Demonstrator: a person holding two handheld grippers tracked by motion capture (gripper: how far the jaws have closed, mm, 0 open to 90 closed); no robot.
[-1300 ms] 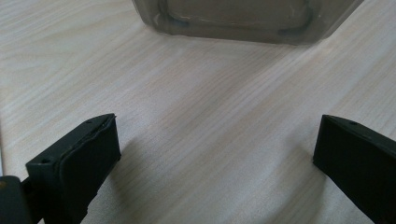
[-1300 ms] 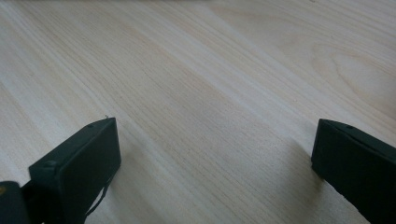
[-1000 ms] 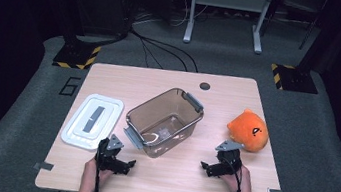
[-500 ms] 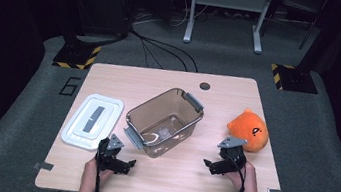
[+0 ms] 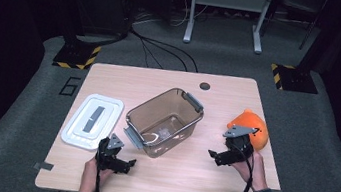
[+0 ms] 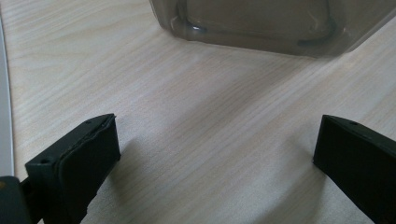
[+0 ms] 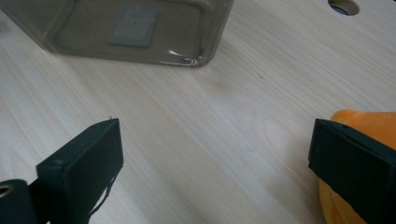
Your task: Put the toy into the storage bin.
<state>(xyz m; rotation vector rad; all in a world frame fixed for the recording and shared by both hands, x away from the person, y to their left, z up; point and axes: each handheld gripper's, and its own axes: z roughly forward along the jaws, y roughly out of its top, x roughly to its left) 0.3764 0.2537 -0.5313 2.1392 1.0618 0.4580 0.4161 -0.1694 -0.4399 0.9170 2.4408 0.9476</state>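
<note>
Since the earlier high view the right gripper (image 5: 223,156) has edged nearer the orange plush toy (image 5: 250,127) at the counter's (image 5: 229,91) right side, while the left gripper (image 5: 121,162) holds its place below the clear bin (image 5: 165,120), the white lid (image 5: 91,121) lying just left of it. The left gripper view shows its fingers (image 6: 79,161) spread wide over bare counter, the bin's base ahead. The right gripper view shows fingers (image 7: 88,163) likewise spread and empty, the toy (image 7: 369,126) just behind the right one; judged an approach step, the next move calls for turning onto the toy and closing.
</note>
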